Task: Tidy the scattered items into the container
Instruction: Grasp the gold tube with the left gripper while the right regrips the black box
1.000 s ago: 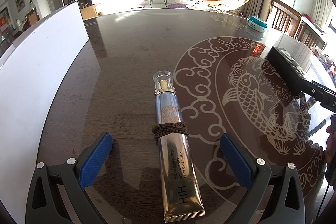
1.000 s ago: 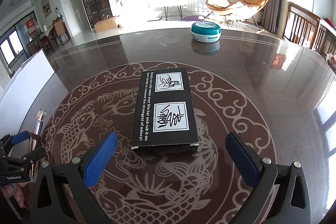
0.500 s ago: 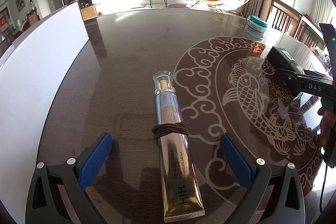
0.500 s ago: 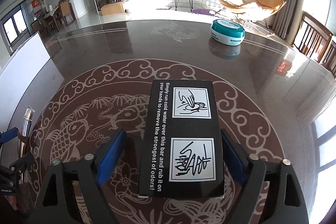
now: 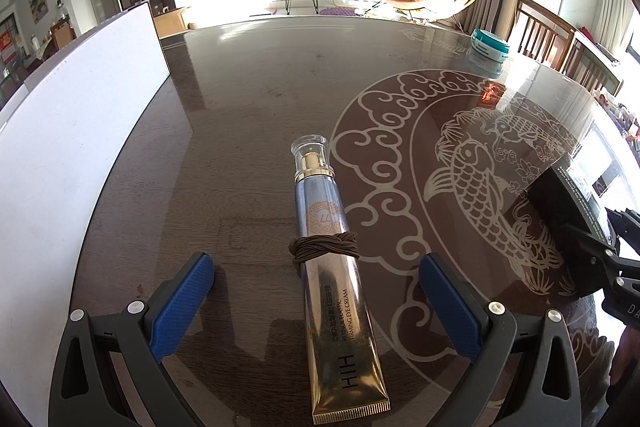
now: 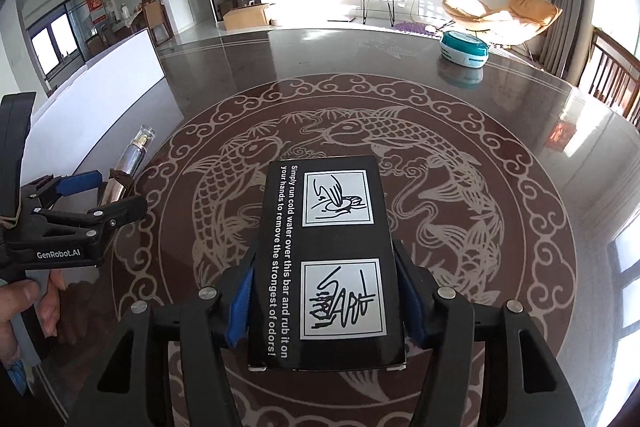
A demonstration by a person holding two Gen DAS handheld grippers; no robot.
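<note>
A black box (image 6: 328, 259) with white pictograms lies on the koi pattern of the table. My right gripper (image 6: 325, 251) straddles it, jaws closing, and the blue pads touch both long sides. In the left wrist view that box (image 5: 568, 199) sits at the far right with the right gripper (image 5: 600, 247) on it. A gold and silver cream tube (image 5: 332, 267) with a brown hair tie (image 5: 324, 246) wound round it lies between the wide fingers of my left gripper (image 5: 316, 263), which is open and apart from the tube. The right wrist view shows the left gripper (image 6: 108, 193) over the tube (image 6: 134, 155).
The white wall of a container (image 5: 80, 131) runs along the table's left side, also visible as a white panel (image 6: 112, 83). A teal round tin (image 6: 464, 49) stands at the far right of the dark glossy table (image 5: 260, 99). Wooden chairs line the right edge.
My right gripper moved forward over the black box and its jaws narrowed from wide apart to touching the box's sides. The left gripper and the tube stayed put.
</note>
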